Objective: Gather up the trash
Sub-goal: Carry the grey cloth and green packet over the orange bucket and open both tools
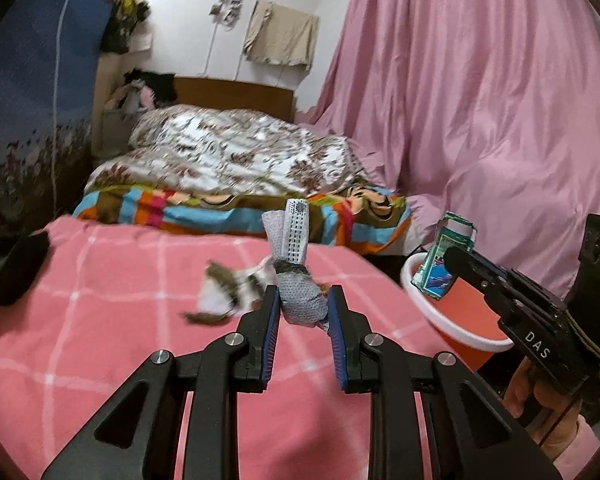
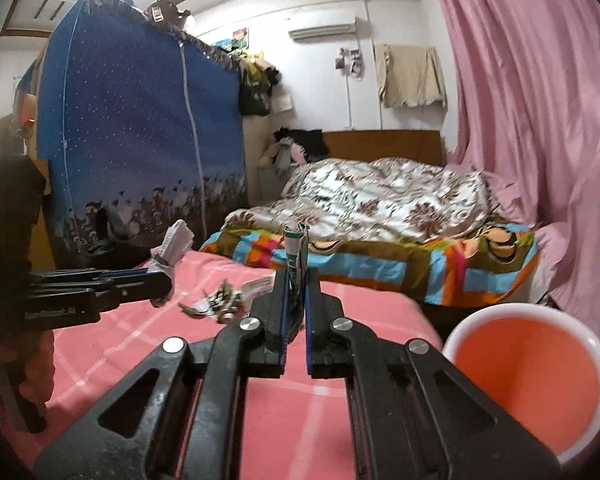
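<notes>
2 tools clenched: left tool [image 1: 304,312] w/ grey wad [image 1: 302,302], right tool [image 2: 296,304] w/ green wrapper [image 2: 297,256]; scraps [image 2: 220,304] btwn.

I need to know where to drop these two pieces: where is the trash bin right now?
The orange bin stands at lower right in the right wrist view, beside the pink blanket, below the pink curtain.

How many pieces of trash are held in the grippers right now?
2: a grey mesh wad in the left gripper, a green wrapper in the right gripper.

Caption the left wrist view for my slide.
Left gripper clamps a grey mesh wad above the pink blanket.
</notes>
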Motion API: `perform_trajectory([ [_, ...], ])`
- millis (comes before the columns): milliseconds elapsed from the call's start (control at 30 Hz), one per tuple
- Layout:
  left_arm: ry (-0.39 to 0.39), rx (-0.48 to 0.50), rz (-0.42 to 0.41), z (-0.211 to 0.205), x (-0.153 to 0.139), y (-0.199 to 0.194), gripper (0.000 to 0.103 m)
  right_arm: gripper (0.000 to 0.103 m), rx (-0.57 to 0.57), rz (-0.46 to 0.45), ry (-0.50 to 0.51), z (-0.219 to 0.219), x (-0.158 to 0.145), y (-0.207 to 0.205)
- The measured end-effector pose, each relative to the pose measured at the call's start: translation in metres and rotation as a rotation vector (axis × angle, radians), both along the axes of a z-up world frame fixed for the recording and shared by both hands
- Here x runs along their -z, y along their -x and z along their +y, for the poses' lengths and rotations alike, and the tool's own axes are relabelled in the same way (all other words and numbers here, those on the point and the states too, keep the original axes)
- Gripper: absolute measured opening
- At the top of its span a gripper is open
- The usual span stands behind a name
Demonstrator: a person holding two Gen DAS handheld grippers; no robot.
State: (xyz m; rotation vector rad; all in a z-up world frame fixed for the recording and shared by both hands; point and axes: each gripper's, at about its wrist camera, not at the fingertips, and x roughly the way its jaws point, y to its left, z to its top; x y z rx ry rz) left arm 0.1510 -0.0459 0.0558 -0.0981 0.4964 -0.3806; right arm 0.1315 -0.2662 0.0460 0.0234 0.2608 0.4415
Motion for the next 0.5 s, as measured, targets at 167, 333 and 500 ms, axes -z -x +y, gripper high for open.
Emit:
perform_trajectory([
  [167,0.006,0.058,-0.018,-0.029,-0.005,-0.004,0.020,0.014,0.057,-0.054,-0.027,-0.028,-0.008,0.013],
  [333,0.003,0.099,-0.100,-0.052,-0.015,-0.002,0.020,0.014,0.158,-0.175,-0.005,-0.047,-0.021,0.033],
  [500,0.003,0.157,-0.225,-0.083,-0.026,0.005,0.020,0.015,0.278,-0.255,0.011,-0.069,-0.030,0.047],
])
